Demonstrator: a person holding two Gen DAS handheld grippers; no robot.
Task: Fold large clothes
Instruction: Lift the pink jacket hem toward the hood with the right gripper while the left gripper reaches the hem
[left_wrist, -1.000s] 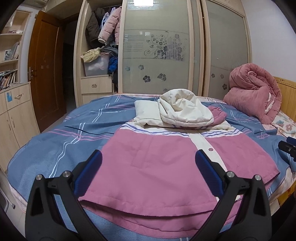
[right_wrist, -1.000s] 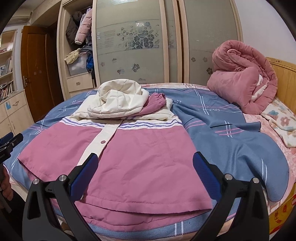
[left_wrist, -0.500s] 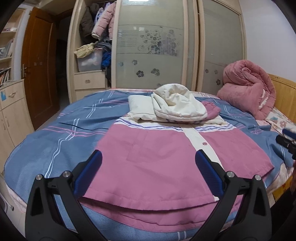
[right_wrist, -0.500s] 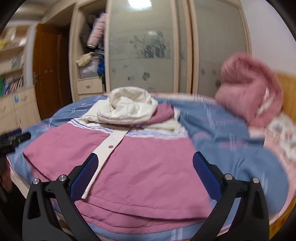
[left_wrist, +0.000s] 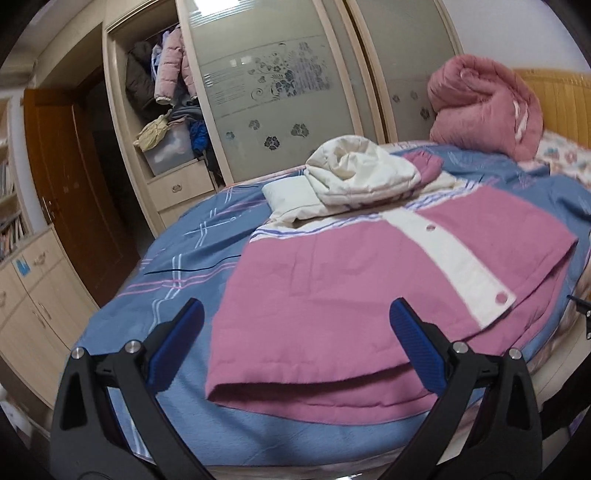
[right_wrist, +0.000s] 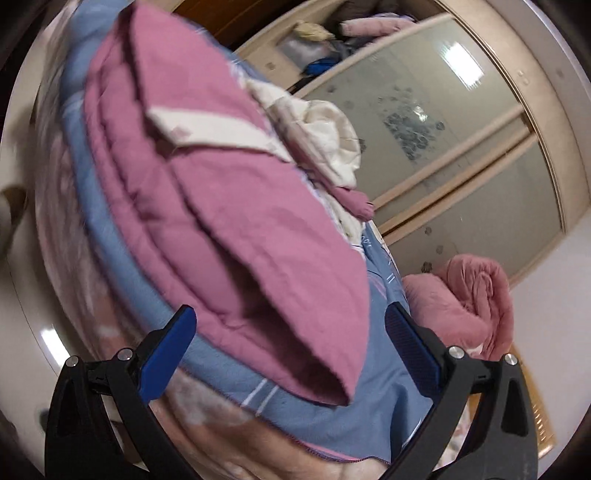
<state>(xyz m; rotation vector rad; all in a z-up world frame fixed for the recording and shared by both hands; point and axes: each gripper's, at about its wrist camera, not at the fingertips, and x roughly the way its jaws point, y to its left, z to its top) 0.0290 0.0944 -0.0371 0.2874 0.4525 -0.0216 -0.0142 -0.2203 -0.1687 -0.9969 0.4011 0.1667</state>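
1. Across the middle of the left wrist view lies the pink jacket (left_wrist: 369, 288), spread flat on the blue striped bedspread (left_wrist: 177, 266), its cream button strip (left_wrist: 454, 254) running toward the lower right and its cream hood (left_wrist: 354, 173) bunched at the far end.
2. At the bottom of that view the left gripper (left_wrist: 295, 332) has its jaws released and wide apart, holding nothing; its right blue pad sits over the jacket's near hem, its left over the bedspread.
3. Low in the tilted, blurred right wrist view the right gripper (right_wrist: 290, 332) is likewise spread and holds nothing, with the jacket's (right_wrist: 229, 206) hem corner between and just beyond its pads.
4. In the upper left of the left view the open wardrobe bay (left_wrist: 162, 122) holds hanging coats (left_wrist: 166, 70), and below them a clear storage box (left_wrist: 170, 147) with a yellowish garment draped on it; the box's contents cannot be made out.
5. Frosted sliding doors (left_wrist: 280, 88) carry flower prints; lines of lettering there are too small to read.
6. At the upper right a rolled pink quilt (left_wrist: 484, 107) rests by the wooden headboard (left_wrist: 561, 96).
7. A blue sticker (left_wrist: 21, 266) on the lower-left cabinet (left_wrist: 33, 295) is unreadable.
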